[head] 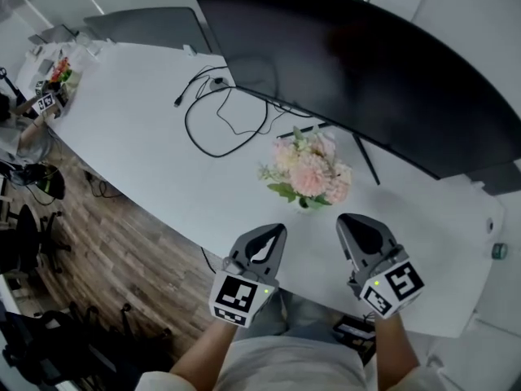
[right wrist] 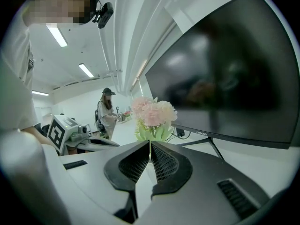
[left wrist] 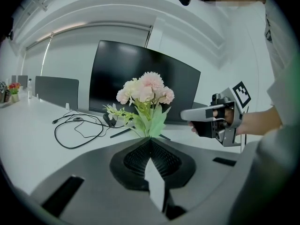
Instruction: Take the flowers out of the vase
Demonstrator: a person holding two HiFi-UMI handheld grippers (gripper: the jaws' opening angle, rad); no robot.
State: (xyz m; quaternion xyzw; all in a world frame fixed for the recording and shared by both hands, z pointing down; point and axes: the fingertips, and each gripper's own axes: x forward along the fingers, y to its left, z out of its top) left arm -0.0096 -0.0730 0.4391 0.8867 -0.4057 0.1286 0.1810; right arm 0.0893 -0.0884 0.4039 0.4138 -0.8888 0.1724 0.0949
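A bunch of pale pink flowers point(head: 310, 172) with green leaves stands on the white table point(head: 138, 129) in front of the monitor; its vase is hidden under the blooms. The flowers point(left wrist: 146, 92) also rise just beyond the left jaws, and the flowers point(right wrist: 153, 112) show beyond the right jaws. My left gripper point(head: 271, 230) is shut and empty, near the table's front edge, below and left of the bunch. My right gripper point(head: 348, 221) is shut and empty too, below and right of it. Neither touches the flowers.
A large curved dark monitor point(head: 366, 63) on a thin stand stretches behind the flowers. A black cable point(head: 220, 116) loops on the table to their left. A chair back point(head: 151, 24) is at the far side. Another person point(right wrist: 107, 111) stands at a distant table.
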